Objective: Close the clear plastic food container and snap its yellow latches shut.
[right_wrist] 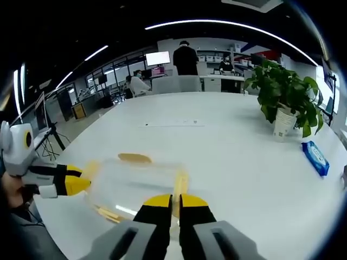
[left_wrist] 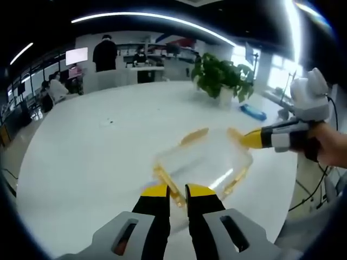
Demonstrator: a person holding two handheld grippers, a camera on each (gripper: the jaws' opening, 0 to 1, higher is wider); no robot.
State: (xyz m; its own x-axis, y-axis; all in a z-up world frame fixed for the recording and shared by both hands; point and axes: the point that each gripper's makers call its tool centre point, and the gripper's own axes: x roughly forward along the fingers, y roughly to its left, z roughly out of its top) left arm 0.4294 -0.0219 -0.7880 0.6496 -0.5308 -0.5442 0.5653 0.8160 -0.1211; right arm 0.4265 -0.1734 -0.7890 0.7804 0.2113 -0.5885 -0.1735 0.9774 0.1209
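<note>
A clear container (left_wrist: 203,162) is seen on the white desk (left_wrist: 97,162), its edges hard to make out. Each tool, left (left_wrist: 177,190) and right (right_wrist: 175,201), is clamped on a yellow latch (left_wrist: 168,181) at the container's rim.

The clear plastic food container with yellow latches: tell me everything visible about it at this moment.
The clear rectangular plastic food container lies flat on the white table, lid seemingly on. Its yellow latches flare outward, so they look unsnapped. The left gripper is at one latch with jaws nearly together; the right gripper meets the opposite side. Whether either is gripping a latch is unclear.
</note>
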